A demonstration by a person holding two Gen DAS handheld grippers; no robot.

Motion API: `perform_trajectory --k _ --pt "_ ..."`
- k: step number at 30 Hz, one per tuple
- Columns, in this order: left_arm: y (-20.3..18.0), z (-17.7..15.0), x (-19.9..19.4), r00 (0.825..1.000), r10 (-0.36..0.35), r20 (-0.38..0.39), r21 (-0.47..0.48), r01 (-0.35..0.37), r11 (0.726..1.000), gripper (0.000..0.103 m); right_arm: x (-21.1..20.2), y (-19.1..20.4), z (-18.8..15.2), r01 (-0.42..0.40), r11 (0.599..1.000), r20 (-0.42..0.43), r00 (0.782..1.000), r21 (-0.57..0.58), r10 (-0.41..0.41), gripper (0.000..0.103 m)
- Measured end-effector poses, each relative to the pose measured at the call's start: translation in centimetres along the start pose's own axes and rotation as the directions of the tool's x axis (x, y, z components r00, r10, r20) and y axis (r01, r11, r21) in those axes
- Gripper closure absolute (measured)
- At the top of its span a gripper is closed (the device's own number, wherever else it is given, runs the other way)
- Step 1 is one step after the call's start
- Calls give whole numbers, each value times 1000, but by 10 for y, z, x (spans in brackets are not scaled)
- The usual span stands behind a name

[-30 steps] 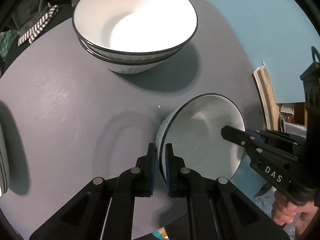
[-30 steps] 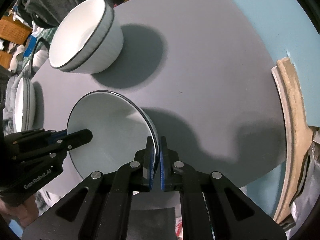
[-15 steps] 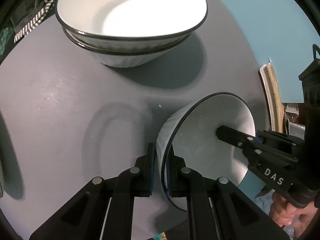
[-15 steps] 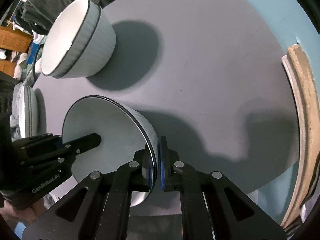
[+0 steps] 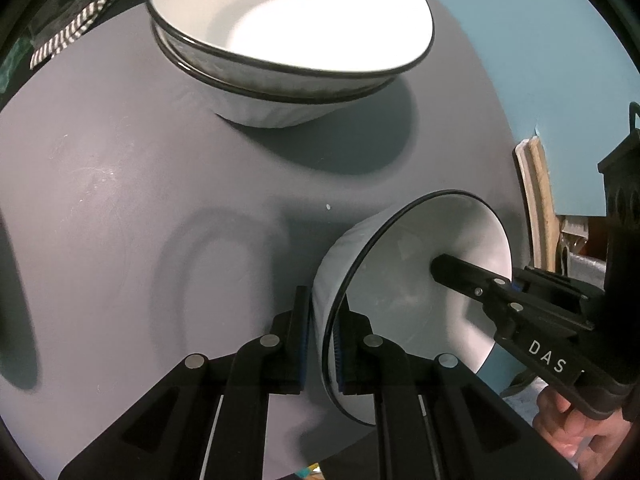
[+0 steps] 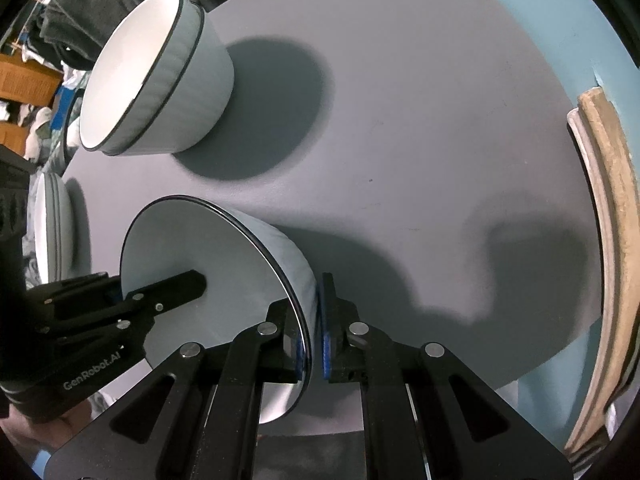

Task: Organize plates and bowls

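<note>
A white bowl with a black rim [image 5: 404,292] is held above the grey round table [image 5: 120,200] by both grippers. My left gripper [image 5: 322,344] is shut on its near rim. My right gripper [image 6: 310,336] is shut on the opposite rim, with the bowl [image 6: 208,264] to its left. A stack of two matching bowls [image 5: 288,40] stands on the table at the back; it also shows in the right wrist view [image 6: 160,80].
A stack of white plates [image 6: 50,224] stands at the table's left edge in the right wrist view. A wooden frame [image 6: 608,220] leans against the light blue wall on the right. Striped cloth [image 5: 68,36] lies beyond the table.
Both grippers have lifted the bowl and carried it toward the bowl stack, which now looks larger and closer. Both grips stay closed on the rim.
</note>
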State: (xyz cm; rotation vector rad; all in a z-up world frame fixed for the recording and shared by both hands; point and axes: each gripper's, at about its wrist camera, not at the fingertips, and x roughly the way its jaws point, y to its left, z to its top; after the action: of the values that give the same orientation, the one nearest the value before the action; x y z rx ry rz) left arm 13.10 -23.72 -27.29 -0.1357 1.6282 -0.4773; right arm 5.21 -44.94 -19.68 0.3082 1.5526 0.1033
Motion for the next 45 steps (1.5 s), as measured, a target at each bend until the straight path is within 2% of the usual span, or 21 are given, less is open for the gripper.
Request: perform_trajectory --k 16,28,38,45 --pt "0 3 -61 997 10 78 -21 -8 1000 94 -44 10 19 -26 1000 19 999 -15 26 97" --pt "2 19 -109 983 41 177 -34 -35 999 94 -75 25 28 -44 996 85 995 -78 51 97" --pt "11 44 -122 974 65 216 -61 -53 997 94 -83 44 55 -40 990 108 993 -132 54 97" --pt "23 65 -120 973 81 217 -85 -64 994 94 -77 55 73 -32 987 111 993 -156 50 97"
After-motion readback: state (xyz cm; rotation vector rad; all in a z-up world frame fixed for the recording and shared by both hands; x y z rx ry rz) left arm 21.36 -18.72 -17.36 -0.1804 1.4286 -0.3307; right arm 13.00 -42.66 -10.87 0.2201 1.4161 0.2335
